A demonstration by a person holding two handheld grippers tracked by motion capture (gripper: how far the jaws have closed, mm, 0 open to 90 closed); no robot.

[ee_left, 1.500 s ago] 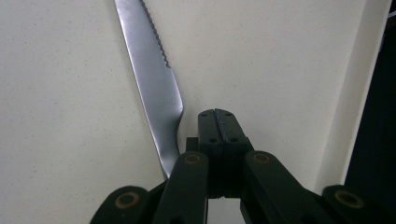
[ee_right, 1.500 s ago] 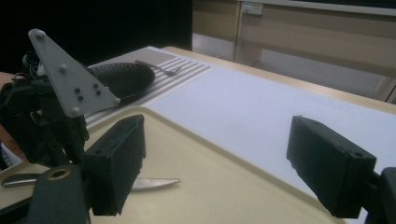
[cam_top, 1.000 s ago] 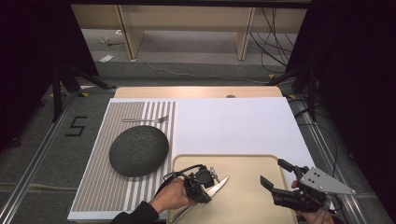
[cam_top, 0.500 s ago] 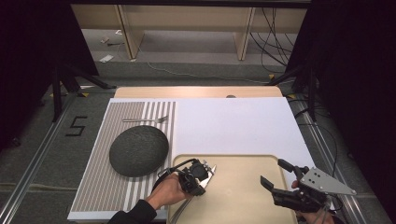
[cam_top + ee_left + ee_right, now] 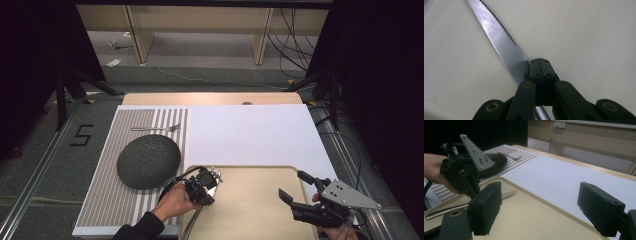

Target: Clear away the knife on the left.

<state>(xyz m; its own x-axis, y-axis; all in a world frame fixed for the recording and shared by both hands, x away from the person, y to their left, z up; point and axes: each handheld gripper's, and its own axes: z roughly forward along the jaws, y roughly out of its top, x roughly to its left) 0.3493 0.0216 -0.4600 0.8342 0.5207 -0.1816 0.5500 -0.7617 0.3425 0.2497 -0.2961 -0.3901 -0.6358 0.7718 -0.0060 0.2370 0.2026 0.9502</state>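
Striped mat [image 5: 105, 200] left of tray [image 5: 250, 200]: dark plate [image 5: 148, 161], fork [image 5: 156, 128] behind it. Left gripper [image 5: 540, 67] over tray's left edge, jaws closed on knife [image 5: 499, 37]; serrated steel blade lies on tray. Right gripper [image 5: 295, 192] over tray's right edge, jaws wide apart, nothing held. White sheet [image 5: 250, 135] covers desk.

A tray [image 5: 260, 200] sits at the near edge of the table, on a sheet [image 5: 250, 132]. Left of the sheet lies a striped mat [image 5: 107, 200]. On the mat rests a plate [image 5: 148, 161], with a fork [image 5: 156, 128] behind it. A knife [image 5: 499, 37] lies on the tray's left part. The left gripper [image 5: 205, 184] is over the knife; the right gripper [image 5: 295, 192] is near the tray's right edge.
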